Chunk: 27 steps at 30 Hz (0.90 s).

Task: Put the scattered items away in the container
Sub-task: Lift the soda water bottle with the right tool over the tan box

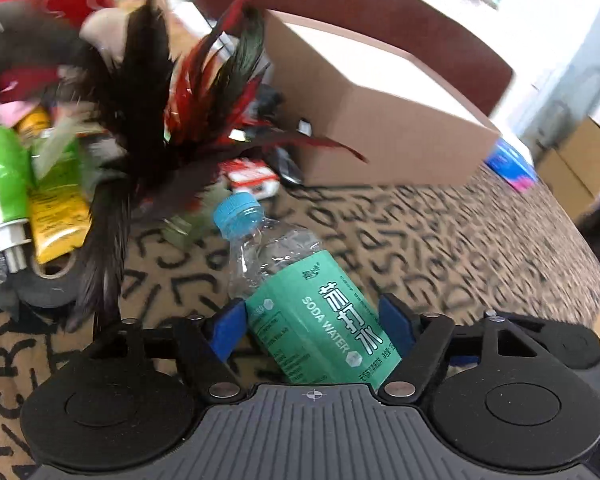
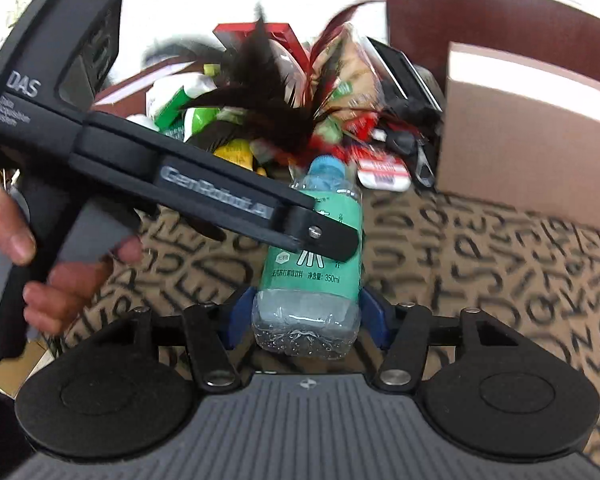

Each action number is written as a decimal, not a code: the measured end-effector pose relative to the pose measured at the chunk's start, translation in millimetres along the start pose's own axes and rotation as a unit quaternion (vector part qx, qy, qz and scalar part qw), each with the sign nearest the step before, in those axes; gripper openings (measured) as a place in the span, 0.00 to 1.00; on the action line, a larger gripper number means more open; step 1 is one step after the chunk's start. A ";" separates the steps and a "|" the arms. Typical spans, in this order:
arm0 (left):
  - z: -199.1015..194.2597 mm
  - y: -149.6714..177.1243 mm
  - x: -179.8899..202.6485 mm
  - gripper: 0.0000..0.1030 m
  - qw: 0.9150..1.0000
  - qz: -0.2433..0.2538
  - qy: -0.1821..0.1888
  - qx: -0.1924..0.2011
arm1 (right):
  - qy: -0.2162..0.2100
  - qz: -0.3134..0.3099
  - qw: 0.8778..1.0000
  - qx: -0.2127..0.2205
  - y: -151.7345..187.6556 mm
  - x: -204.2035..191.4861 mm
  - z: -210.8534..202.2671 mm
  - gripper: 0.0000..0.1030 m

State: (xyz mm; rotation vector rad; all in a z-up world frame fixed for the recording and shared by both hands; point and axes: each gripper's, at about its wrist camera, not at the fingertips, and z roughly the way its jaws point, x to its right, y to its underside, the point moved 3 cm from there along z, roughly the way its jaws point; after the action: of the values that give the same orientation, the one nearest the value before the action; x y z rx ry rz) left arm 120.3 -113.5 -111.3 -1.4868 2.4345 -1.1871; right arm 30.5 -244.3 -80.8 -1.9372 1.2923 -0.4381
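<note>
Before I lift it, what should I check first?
1. Bottle sits between the left gripper pads: ok.
2. Left pads squeeze it tight: cannot tell.
3. Right gripper pads touch the bottle's bottom end: ok.
4. Cap is on: ok.
5. Box is open on top: cannot tell.
</note>
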 end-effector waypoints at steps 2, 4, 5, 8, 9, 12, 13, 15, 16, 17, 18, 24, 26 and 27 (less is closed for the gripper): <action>-0.3 5.7 5.4 0.74 1.000 0.011 0.018 -0.011 | -0.002 0.014 1.000 -0.007 9.2 4.4 -7.0 0.63; 1.5 10.2 9.1 0.77 1.000 0.012 0.024 -0.015 | -0.006 0.037 0.999 -0.015 14.9 10.2 -10.3 0.65; 0.3 12.3 10.1 0.81 1.000 0.011 0.020 -0.013 | -0.005 0.044 0.999 -0.014 16.4 11.5 -11.8 0.68; 6.0 11.3 10.0 0.90 1.000 0.005 -0.002 -0.009 | 0.002 0.053 0.999 -0.011 14.7 14.2 -10.0 0.71; 6.4 11.4 8.6 0.91 1.000 0.003 -0.004 -0.009 | 0.003 0.051 0.999 -0.010 13.5 14.0 -8.7 0.71; 10.6 10.0 3.2 0.91 1.000 -0.010 -0.002 -0.013 | 0.008 0.044 0.999 -0.008 10.1 10.3 -7.0 0.71; 10.6 9.5 2.1 0.88 1.000 -0.015 0.002 -0.015 | 0.006 0.044 0.999 -0.008 9.8 9.9 -7.4 0.71; 11.7 7.9 1.3 0.83 0.999 -0.018 0.019 -0.020 | -0.002 0.043 0.999 -0.006 8.8 8.5 -7.5 0.71; 13.2 7.0 1.0 0.83 0.999 -0.019 0.024 -0.023 | -0.005 0.042 0.999 -0.006 9.2 8.3 -8.2 0.71; 15.6 6.3 0.5 0.83 0.999 -0.021 0.026 -0.025 | -0.004 0.041 0.999 -0.008 9.2 8.2 -7.2 0.71; 17.8 6.2 0.1 0.84 0.999 -0.024 0.027 -0.027 | 0.000 0.039 0.999 -0.010 9.3 8.3 -6.4 0.70; 26.5 10.1 2.0 0.85 0.997 -0.040 0.047 -0.048 | 0.007 0.048 0.999 -0.015 10.3 12.0 -3.8 0.63; 26.8 9.8 4.8 0.80 0.997 -0.032 0.049 -0.050 | 0.009 0.048 0.999 -0.017 10.3 12.4 -2.2 0.63; 27.1 9.5 5.1 0.80 0.997 -0.031 0.048 -0.050 | 0.009 0.049 0.999 -0.017 10.3 12.8 -2.0 0.63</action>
State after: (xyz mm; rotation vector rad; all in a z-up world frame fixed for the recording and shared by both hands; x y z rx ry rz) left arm 121.7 -130.9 -134.7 -1.5785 2.5627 -1.1903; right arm 28.2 -258.6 -88.8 -1.8916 1.4077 -0.3886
